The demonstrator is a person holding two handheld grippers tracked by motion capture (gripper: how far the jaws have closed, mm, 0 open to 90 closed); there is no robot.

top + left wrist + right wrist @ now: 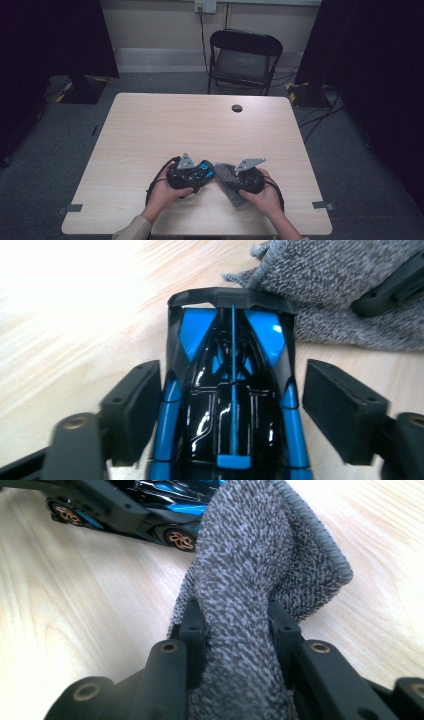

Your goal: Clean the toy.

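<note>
The glossy blue-and-black toy car (232, 400) lies between the left gripper's (232, 410) released fingers (132, 410), long axis running along them, on the pale wooden desk (165, 125). The right gripper (237, 630) clenches the grey knitted cloth (250, 580) just beyond the car's far end.

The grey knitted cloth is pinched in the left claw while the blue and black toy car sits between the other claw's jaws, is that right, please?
Not quite: the grey knitted cloth is pinched in the right claw, as the right gripper view shows. The blue and black toy car sits between the left claw's jaws.
</note>
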